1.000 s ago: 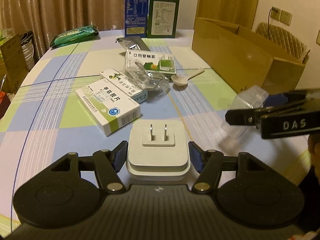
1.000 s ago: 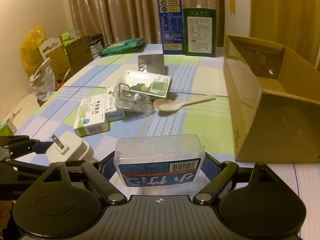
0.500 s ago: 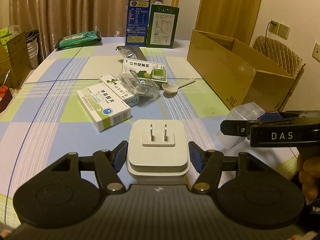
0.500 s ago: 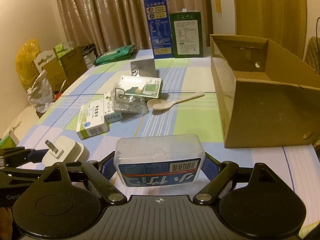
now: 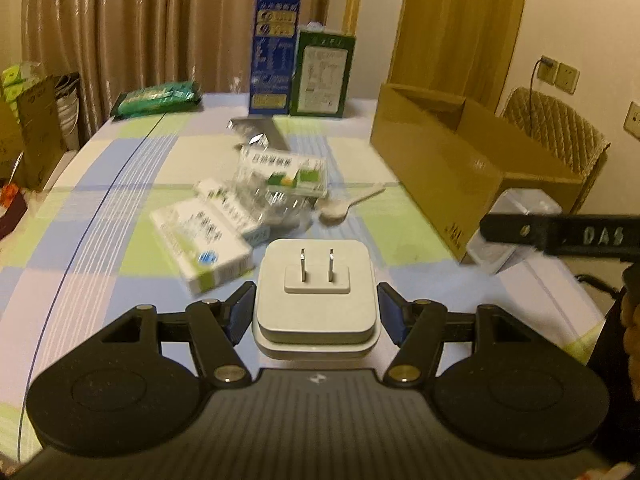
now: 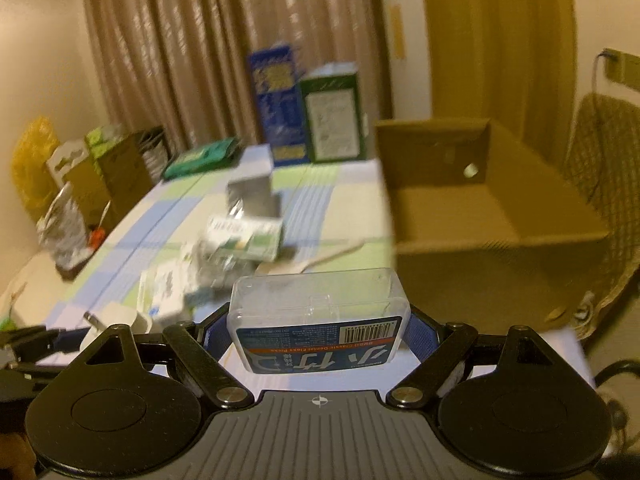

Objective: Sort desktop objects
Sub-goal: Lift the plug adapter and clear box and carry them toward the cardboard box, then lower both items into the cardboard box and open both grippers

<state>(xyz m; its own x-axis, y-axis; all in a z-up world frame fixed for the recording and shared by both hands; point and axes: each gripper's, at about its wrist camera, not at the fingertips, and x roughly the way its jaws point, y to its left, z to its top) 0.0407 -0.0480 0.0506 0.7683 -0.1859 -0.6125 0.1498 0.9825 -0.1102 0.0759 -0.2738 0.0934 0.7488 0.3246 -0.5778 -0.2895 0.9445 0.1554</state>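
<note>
My left gripper (image 5: 316, 306) is shut on a white plug adapter (image 5: 316, 292), prongs facing up, held above the checked tablecloth. My right gripper (image 6: 318, 328) is shut on a clear plastic floss-pick box (image 6: 318, 312) with a blue label. In the left wrist view the right gripper's black finger (image 5: 560, 234) and that box (image 5: 508, 236) show at the right, beside the open cardboard box (image 5: 452, 160). The right wrist view shows the cardboard box (image 6: 492, 216) ahead to the right, its inside bare, and the adapter (image 6: 116, 318) at lower left.
Several medicine boxes (image 5: 200, 236), a crumpled clear wrapper (image 5: 272, 196), a white spoon (image 5: 344, 206) and a silver pouch (image 5: 260, 132) lie mid-table. A blue carton (image 5: 274, 56), a green carton (image 5: 324, 76) and a green packet (image 5: 158, 96) stand at the far edge. A wicker chair (image 5: 556, 128) is behind the box.
Both grippers have risen with their loads; the table items sit lower and smaller in both views. The right gripper has swung toward the cardboard box, whose inside now shows.
</note>
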